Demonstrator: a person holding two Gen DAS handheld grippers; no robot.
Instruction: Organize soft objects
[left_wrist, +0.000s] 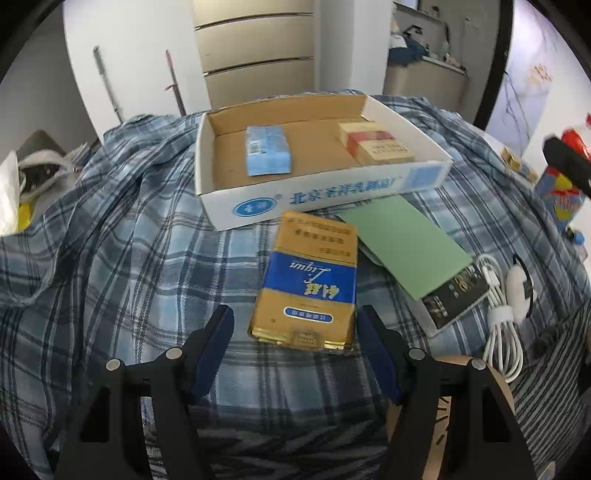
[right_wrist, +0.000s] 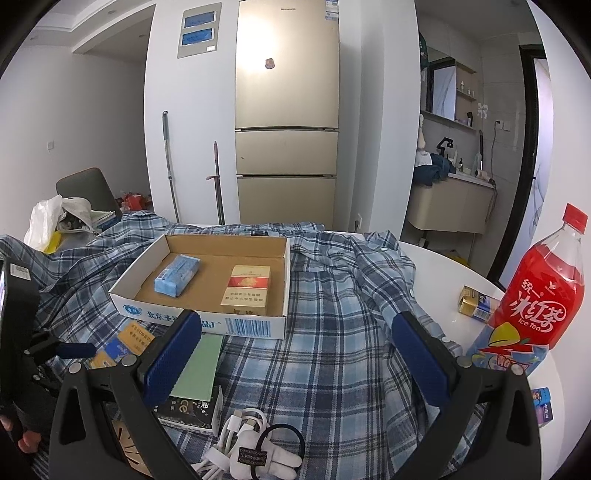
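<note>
Soft pack in gold and blue (left_wrist: 304, 291) lies flat on the plaid cloth (left_wrist: 122, 258), just near of the white cardboard tray (left_wrist: 317, 199), and it sits straight ahead of my left gripper (left_wrist: 295, 328), whose fingers stand apart with nothing between them, their tips on either side of the pack's near end but not touching it. Biggest worry is the cloth: it is loose and rumpled, so if I push down or drag, it may bunch up and carry the pack and the tray with it. Next, the tray is light and open; knocking its near wall with the pack could shove it farther away and disturb the light-blue pack (left_wrist: 267, 149) and the red and cream pack (left_wrist: 373, 142) already inside. The green card (left_wrist: 402, 243) lies just right of my pack and may be tucked under its far corner, so a lift could flip it. The pack itself looks crushable, and a hard squeeze would dent it. My right gripper (right_wrist: 297, 354) hangs open over the cloth, holding nothing; the red drink bottle (right_wrist: 539, 291) at its right could topple if I swing wide, and the white cable (right_wrist: 236, 435) near it could snag.
</note>
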